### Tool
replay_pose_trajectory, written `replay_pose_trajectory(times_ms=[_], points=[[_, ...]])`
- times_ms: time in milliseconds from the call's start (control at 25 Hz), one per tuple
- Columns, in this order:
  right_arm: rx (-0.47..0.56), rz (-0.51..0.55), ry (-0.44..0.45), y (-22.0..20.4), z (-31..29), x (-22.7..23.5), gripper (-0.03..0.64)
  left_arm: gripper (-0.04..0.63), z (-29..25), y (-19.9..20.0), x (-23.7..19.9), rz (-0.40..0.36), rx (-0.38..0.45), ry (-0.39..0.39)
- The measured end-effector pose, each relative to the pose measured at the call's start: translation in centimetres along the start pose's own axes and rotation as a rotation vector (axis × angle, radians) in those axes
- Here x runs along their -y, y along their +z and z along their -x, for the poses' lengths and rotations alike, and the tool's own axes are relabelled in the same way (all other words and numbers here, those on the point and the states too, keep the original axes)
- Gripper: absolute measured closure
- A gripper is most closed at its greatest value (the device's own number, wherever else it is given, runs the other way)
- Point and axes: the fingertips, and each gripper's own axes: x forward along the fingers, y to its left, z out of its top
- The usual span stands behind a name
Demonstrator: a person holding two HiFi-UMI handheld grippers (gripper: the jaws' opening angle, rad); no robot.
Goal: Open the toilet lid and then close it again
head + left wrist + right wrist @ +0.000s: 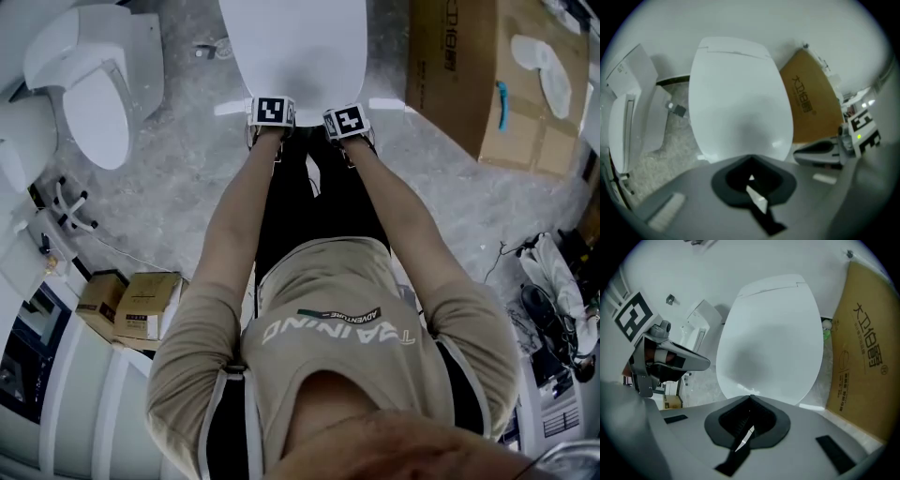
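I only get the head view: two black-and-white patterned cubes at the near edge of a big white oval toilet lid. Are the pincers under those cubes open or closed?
Observer: The left gripper has its jaws closed together in its own view, with nothing between them.
Operator: And the other one?
Observer: The right gripper is the same: jaws together, empty, tips pointing at the white oval toilet lid.
Operator: Is the lid raised at all?
Observer: It looks fully down. The right gripper view shows its whole length, back to a seam near the white wall, which your view cuts off.
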Motion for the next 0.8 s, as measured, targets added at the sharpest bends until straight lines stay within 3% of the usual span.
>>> replay_pose_trajectory(times_ms=[160,440,800], points=[[0.124,0.003,0.010,4.1,4.0,-1.2,0.606,0.592,4.5,3.7,1.1,-0.022,0.113,-0.025],[0.343,0.038,0.007,10.4,13.3,-4.3,0.606,0.592,14.0,8.4,1.6,-0.155,0.345,0.070],[0.590,0.114,-0.046,14.9,24.4,-7.2,0.606,0.592,25.4,13.6,4.6,-0.275,0.603,0.032]])
